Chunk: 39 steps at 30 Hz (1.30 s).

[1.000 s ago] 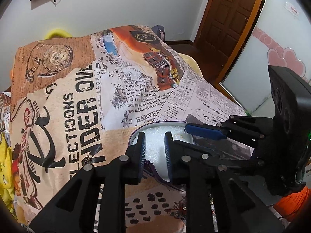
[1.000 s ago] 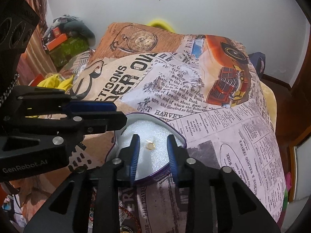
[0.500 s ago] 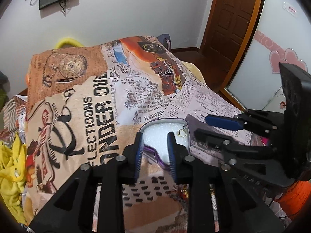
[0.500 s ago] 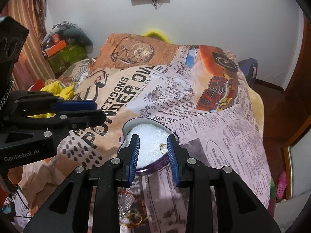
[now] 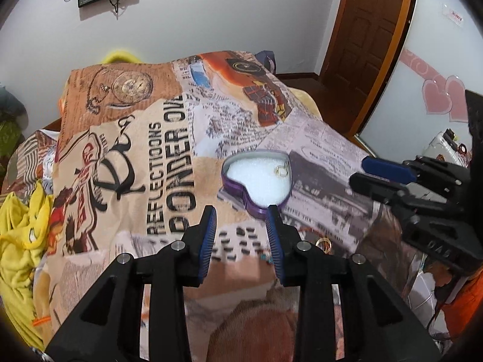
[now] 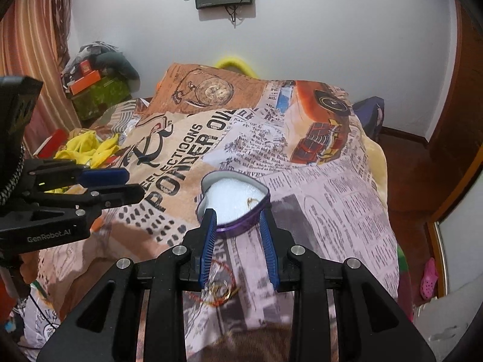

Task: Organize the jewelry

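A purple heart-shaped box (image 5: pixel 241 190) with white foam lining lies open on the printed bedspread; it also shows in the right wrist view (image 6: pixel 241 226). A small gold ring (image 5: pixel 282 171) rests on the foam near the box's right side, also seen in the right wrist view (image 6: pixel 253 201). Loose gold rings and a red cord (image 6: pixel 220 289) lie on the spread in front of the box. My left gripper (image 5: pixel 241 226) is open and empty, just short of the box. My right gripper (image 6: pixel 237 221) is open and empty, above the box's near edge.
The bedspread (image 5: pixel 169 138) covers the whole bed. Yellow cloth (image 5: pixel 21 235) is piled at the left edge. A wooden door (image 5: pixel 371 30) stands at the back right. Boxes and clutter (image 6: pixel 96 87) sit by the curtain.
Both grippers have pulled back and up from the box, which now looks smaller and farther. The ring stays on the foam. The loose jewelry in front of the box has come into view.
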Each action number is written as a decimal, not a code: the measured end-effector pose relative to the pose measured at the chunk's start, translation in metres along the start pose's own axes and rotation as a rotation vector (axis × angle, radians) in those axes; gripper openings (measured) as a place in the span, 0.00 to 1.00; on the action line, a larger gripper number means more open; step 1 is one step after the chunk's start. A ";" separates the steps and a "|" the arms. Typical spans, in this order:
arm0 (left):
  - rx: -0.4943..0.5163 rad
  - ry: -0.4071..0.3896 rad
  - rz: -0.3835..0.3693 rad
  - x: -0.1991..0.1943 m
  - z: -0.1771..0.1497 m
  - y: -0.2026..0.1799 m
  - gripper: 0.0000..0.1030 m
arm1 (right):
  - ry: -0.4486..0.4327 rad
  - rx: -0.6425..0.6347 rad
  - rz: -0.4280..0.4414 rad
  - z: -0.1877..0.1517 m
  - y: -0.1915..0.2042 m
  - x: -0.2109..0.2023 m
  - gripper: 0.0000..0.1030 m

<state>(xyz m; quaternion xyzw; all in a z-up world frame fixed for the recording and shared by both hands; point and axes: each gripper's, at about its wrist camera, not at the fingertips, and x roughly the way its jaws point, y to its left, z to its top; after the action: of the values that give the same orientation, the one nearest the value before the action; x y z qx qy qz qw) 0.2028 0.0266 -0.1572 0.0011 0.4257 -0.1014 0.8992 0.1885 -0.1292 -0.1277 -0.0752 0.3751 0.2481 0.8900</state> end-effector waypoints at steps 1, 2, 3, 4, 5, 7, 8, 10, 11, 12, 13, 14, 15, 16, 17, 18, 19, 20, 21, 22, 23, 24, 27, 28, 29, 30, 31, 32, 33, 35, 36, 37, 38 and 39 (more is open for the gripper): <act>0.000 0.006 0.001 0.000 -0.004 -0.001 0.32 | 0.002 0.003 -0.003 -0.003 0.000 -0.002 0.26; -0.001 0.015 0.002 0.001 -0.009 -0.002 0.32 | 0.004 0.004 -0.008 -0.006 0.000 -0.003 0.26; -0.002 0.022 0.004 0.002 -0.013 -0.003 0.32 | 0.006 0.005 -0.012 -0.008 0.000 -0.004 0.26; -0.004 0.029 0.005 0.002 -0.017 -0.004 0.32 | 0.010 0.008 -0.013 -0.011 0.000 -0.004 0.26; -0.005 0.037 0.006 0.004 -0.022 -0.004 0.32 | 0.016 0.013 -0.011 -0.014 0.000 -0.005 0.26; -0.008 0.049 0.005 0.006 -0.028 -0.005 0.32 | 0.022 0.016 -0.016 -0.020 0.000 -0.006 0.26; -0.010 0.060 0.006 0.008 -0.033 -0.005 0.32 | 0.027 0.017 -0.021 -0.023 0.000 -0.005 0.26; -0.016 0.076 0.005 0.012 -0.040 -0.006 0.32 | 0.039 0.026 -0.019 -0.028 -0.001 -0.004 0.26; -0.022 0.084 0.001 0.014 -0.044 -0.006 0.32 | 0.044 0.032 -0.018 -0.032 -0.002 -0.004 0.26; -0.029 0.092 -0.007 0.016 -0.047 -0.007 0.32 | 0.050 0.038 -0.018 -0.035 -0.002 -0.003 0.26; -0.036 0.102 -0.016 0.019 -0.051 -0.008 0.32 | 0.057 0.041 -0.020 -0.038 -0.002 -0.003 0.26; -0.042 0.111 -0.026 0.022 -0.054 -0.009 0.32 | 0.064 0.043 -0.023 -0.042 -0.003 -0.002 0.26; -0.046 0.118 -0.035 0.025 -0.056 -0.011 0.32 | 0.070 0.043 -0.029 -0.045 -0.003 -0.001 0.26; -0.050 0.129 -0.047 0.028 -0.059 -0.013 0.32 | 0.078 0.046 -0.032 -0.048 -0.003 0.001 0.26; -0.048 0.144 -0.058 0.033 -0.062 -0.016 0.32 | 0.086 0.049 -0.031 -0.052 -0.004 0.002 0.26; -0.044 0.151 -0.060 0.037 -0.064 -0.020 0.32 | 0.092 0.051 -0.031 -0.055 -0.004 0.002 0.26; -0.038 0.157 -0.062 0.040 -0.066 -0.023 0.32 | 0.101 0.053 -0.032 -0.058 -0.005 0.004 0.26; -0.028 0.167 -0.068 0.045 -0.068 -0.028 0.32 | 0.107 0.053 -0.034 -0.060 -0.005 0.004 0.26; -0.020 0.173 -0.073 0.047 -0.069 -0.031 0.32 | 0.114 0.054 -0.038 -0.063 -0.006 0.005 0.26; -0.011 0.176 -0.077 0.050 -0.070 -0.034 0.32 | 0.121 0.055 -0.039 -0.065 -0.006 0.006 0.26; 0.004 0.175 -0.081 0.053 -0.071 -0.040 0.32 | 0.127 0.055 -0.040 -0.067 -0.007 0.006 0.26; 0.012 0.175 -0.084 0.056 -0.071 -0.042 0.32 | 0.133 0.057 -0.040 -0.069 -0.008 0.007 0.26; 0.038 0.163 -0.070 0.062 -0.071 -0.049 0.32 | 0.146 0.070 -0.033 -0.074 -0.010 0.009 0.26; 0.036 0.160 -0.068 0.063 -0.071 -0.049 0.32 | 0.150 0.073 -0.031 -0.075 -0.011 0.010 0.26; 0.029 0.158 -0.069 0.065 -0.070 -0.048 0.32 | 0.153 0.075 -0.030 -0.075 -0.011 0.010 0.26; 0.023 0.156 -0.070 0.066 -0.069 -0.046 0.32 | 0.156 0.076 -0.029 -0.076 -0.012 0.011 0.26; 0.016 0.156 -0.073 0.066 -0.068 -0.044 0.32 | 0.159 0.078 -0.027 -0.077 -0.012 0.011 0.26; 0.012 0.156 -0.074 0.067 -0.068 -0.043 0.32 | 0.161 0.080 -0.025 -0.077 -0.012 0.012 0.26; 0.011 0.155 -0.073 0.068 -0.067 -0.042 0.32 | 0.163 0.082 -0.021 -0.078 -0.013 0.013 0.26; 0.007 0.151 -0.067 0.069 -0.067 -0.040 0.29 | 0.166 0.083 -0.020 -0.078 -0.013 0.014 0.26; 0.009 0.149 -0.058 0.070 -0.066 -0.040 0.25 | 0.168 0.085 -0.018 -0.079 -0.013 0.015 0.26; 0.009 0.146 -0.047 0.070 -0.066 -0.040 0.20 | 0.170 0.086 -0.014 -0.078 -0.013 0.015 0.26; 0.008 0.143 -0.037 0.071 -0.066 -0.039 0.18 | 0.170 0.088 -0.010 -0.078 -0.013 0.015 0.26; 0.006 0.141 -0.030 0.071 -0.066 -0.038 0.12 | 0.170 0.088 -0.008 -0.078 -0.012 0.016 0.26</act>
<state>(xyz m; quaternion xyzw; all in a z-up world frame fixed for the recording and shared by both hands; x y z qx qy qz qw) 0.1893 -0.0177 -0.2505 0.0046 0.4879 -0.1156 0.8652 0.1544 -0.1587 -0.1948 -0.0584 0.4596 0.2204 0.8583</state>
